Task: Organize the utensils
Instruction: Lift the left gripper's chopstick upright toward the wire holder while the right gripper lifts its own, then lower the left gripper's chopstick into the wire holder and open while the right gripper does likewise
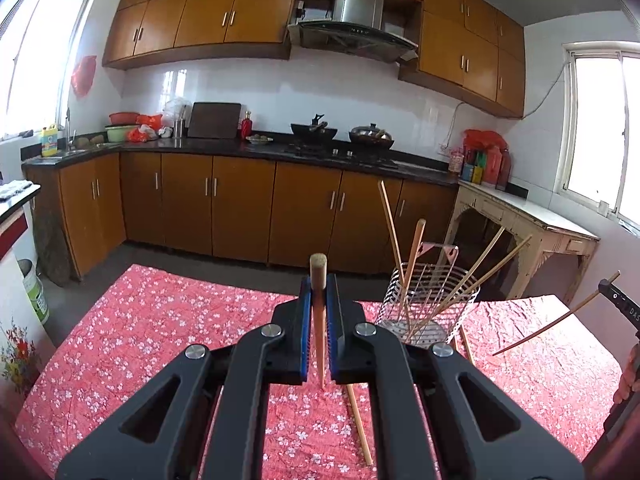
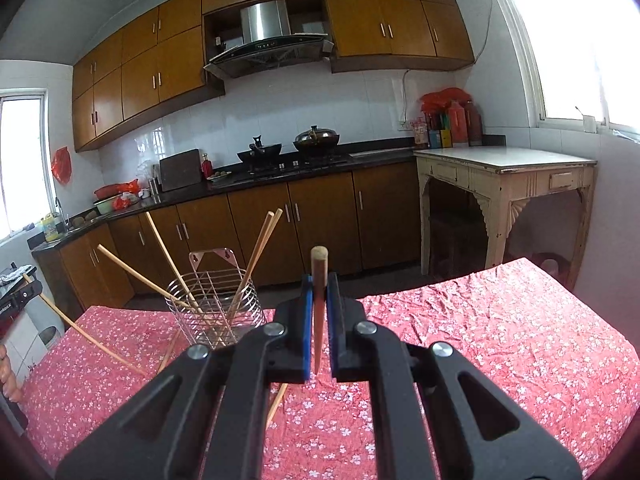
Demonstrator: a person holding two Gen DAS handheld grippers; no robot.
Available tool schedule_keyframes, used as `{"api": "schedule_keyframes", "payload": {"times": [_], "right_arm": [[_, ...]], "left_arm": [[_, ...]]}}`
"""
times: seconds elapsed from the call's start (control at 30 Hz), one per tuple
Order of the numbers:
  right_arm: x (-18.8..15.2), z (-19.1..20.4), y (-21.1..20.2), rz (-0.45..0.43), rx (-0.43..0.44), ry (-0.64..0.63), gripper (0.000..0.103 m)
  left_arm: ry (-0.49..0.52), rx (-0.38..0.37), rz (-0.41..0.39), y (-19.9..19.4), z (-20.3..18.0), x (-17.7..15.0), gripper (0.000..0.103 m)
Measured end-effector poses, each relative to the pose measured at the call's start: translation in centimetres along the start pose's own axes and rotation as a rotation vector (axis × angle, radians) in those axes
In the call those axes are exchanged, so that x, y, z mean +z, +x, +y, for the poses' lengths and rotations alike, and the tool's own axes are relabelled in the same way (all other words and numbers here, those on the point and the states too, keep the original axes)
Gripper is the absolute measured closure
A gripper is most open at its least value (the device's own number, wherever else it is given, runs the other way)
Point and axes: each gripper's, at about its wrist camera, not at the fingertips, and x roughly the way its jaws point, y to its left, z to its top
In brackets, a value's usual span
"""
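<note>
My left gripper [image 1: 319,286] is shut on a wooden chopstick [image 1: 318,276] that runs along its fingers, above the table. My right gripper [image 2: 319,285] is shut on a darker wooden chopstick [image 2: 319,268] in the same way. A wire utensil holder [image 1: 430,300] stands on the table with several chopsticks in it, right of the left gripper; in the right wrist view the holder [image 2: 214,304] is left of the right gripper. A loose chopstick [image 1: 360,426] lies on the cloth under the left gripper. The right gripper's chopstick [image 1: 556,322] shows at the left view's right edge.
The table has a red flowered cloth [image 1: 140,328]. Behind it run brown kitchen cabinets [image 1: 240,208] and a black counter with pans. A cream side table [image 2: 504,176] stands at the right wall. Another loose chopstick [image 2: 276,404] lies on the cloth.
</note>
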Motion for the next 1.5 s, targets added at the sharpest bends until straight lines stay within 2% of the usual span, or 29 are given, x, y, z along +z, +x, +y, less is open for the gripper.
{"api": "schedule_keyframes", "payload": {"times": [0.2,0.53,0.73,0.83,0.97,1.13,1.3,1.5], "right_arm": [[1.5,-0.3,-1.2,-0.015,0.035,0.012,0.096],[6.7,0.5,-4.2,-0.067,0.184,0.075,0.096],[9.4,3.2,-3.6,-0.104,0.218,0.038,0.096],[10.3,4.5,-2.4,-0.109,0.227,0.016,0.096],[10.9,5.8,-0.3,-0.091,0.234,0.000,0.096],[10.6,6.4,3.2,-0.046,0.237,-0.008,0.096],[10.0,6.5,6.2,0.022,0.254,-0.004,0.096],[9.7,6.3,8.6,0.089,0.286,0.010,0.096]], "left_arm": [[0.009,-0.020,-0.034,-1.2,-0.7,1.0,0.096],[0.017,-0.082,-0.134,-3.1,-4.2,4.0,0.097],[-0.008,-0.107,-0.279,-4.3,-8.0,7.3,0.096],[-0.007,-0.091,-0.352,-4.0,-9.8,8.6,0.096],[-0.013,-0.049,-0.412,-2.4,-10.9,9.6,0.096],[-0.065,-0.021,-0.402,0.7,-10.9,9.9,0.096],[-0.110,0.001,-0.348,4.4,-10.3,9.2,0.096],[-0.116,0.020,-0.267,6.7,-9.9,8.2,0.096]]}}
